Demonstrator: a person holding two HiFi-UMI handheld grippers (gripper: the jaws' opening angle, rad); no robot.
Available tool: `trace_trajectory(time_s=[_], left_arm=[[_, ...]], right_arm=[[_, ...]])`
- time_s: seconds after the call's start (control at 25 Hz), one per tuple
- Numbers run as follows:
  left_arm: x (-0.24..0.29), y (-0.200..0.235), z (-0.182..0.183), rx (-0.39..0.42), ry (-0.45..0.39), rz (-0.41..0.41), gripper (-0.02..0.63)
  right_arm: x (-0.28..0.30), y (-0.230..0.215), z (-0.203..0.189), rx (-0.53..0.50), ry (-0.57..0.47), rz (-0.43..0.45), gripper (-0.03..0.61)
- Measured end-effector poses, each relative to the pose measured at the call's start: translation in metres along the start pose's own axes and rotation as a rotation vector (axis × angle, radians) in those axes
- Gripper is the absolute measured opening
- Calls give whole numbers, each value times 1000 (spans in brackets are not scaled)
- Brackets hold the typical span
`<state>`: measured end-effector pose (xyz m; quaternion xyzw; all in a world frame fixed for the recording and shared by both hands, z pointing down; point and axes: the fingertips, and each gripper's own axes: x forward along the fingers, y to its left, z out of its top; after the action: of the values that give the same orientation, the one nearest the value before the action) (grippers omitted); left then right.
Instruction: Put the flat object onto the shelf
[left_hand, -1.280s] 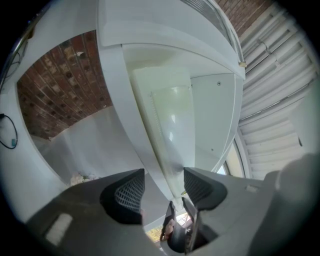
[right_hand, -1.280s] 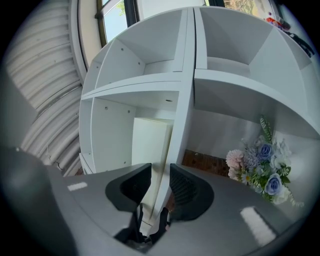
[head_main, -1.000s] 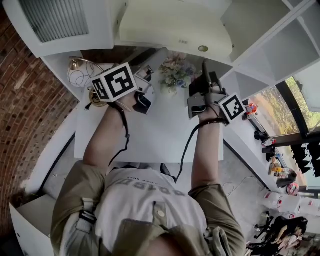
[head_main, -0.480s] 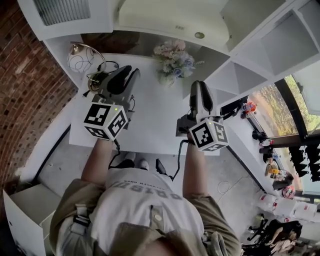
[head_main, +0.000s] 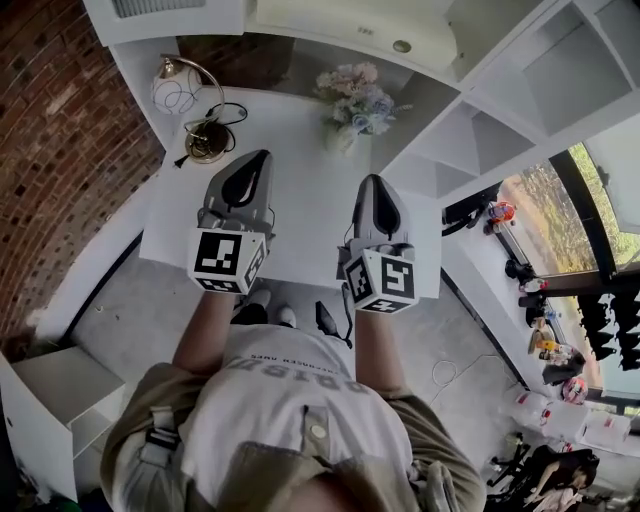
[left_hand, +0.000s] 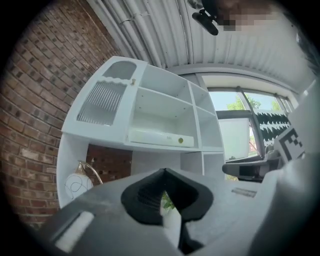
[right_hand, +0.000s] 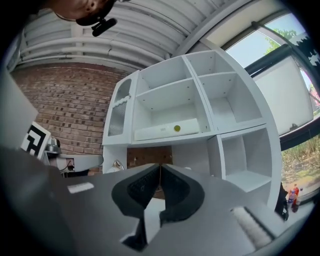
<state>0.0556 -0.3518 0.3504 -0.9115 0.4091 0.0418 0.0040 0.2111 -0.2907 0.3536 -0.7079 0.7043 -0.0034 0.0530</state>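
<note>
Lying on shelf (right_hand: 165, 107), flat obj (right_hand: 167, 129), beyond claws (head_main: 262, 157) (head_main: 372, 180)

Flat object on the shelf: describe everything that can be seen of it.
The flat object is a long, thin, pale cream slab, smooth and plastic-looking, with a small round yellow mark near its right end. It lies flat along the front of the middle column's lower shelf in the white shelving unit, spanning nearly the compartment's width. Nothing but that shelf touches it.

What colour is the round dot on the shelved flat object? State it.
Yellow. The dot shows clearest in the right gripper view.
</note>
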Motion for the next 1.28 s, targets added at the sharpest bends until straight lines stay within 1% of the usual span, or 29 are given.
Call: trace_trajectory(time_s=[0.24,0.32,0.6,0.92,1.16,1.28], left_arm=[[-20,-15,-8,46,15,0,8],[-25,-19,-10,52,20,-3,8],[-36,-26,-11,66,15,0,8],[-39,-27,-8,81,12,-2,8],[-39,-24,-5,85,6,1,8],[-39,-23,-1,92,2,5,8]], right_arm=[[-25,15,-7,-98,4,1,6],[-31,19,-10,-116,6,5,6],[-45,16,-15,-101,2,-2,6],[-49,9,-7,-103,-32,-14,6],[-49,13,-3,-96,-67,-1,6],[-48,15,-2,-124,-57,6,5]])
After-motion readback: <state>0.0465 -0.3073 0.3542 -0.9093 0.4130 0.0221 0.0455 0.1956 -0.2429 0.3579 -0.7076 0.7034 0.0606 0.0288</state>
